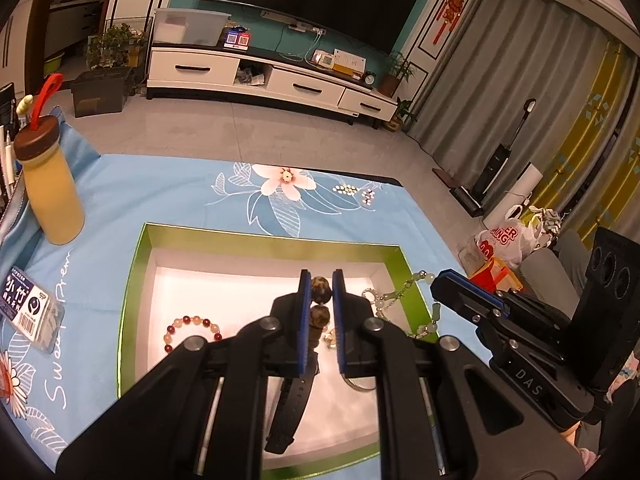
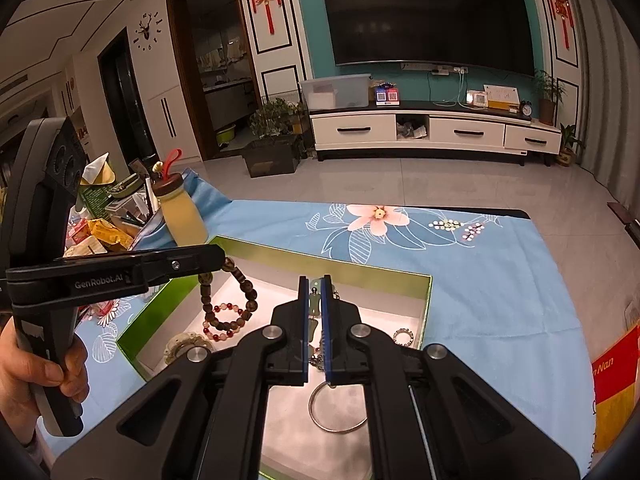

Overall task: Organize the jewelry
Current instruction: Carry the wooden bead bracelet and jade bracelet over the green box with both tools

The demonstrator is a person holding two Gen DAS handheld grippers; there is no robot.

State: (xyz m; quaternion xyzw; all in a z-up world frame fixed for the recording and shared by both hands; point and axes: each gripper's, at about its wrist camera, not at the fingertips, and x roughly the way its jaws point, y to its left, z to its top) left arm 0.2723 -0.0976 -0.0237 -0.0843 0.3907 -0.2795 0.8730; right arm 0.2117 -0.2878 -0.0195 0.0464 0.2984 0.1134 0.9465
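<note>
A green box with a white floor sits on the blue flowered cloth. My left gripper is shut on a brown mottled bead bracelet above the box. In the right wrist view that bracelet hangs as a loop from the left gripper. My right gripper is shut on a pale green jade necklace, which also drapes from the right gripper over the box's right rim. In the box lie a red bead bracelet, a silver bangle and a black watch strap.
A yellow bottle with a brown lid stands left of the box, and a small card pack lies nearer. Bags and clutter sit off the table's right side. A hand holds the left gripper's handle.
</note>
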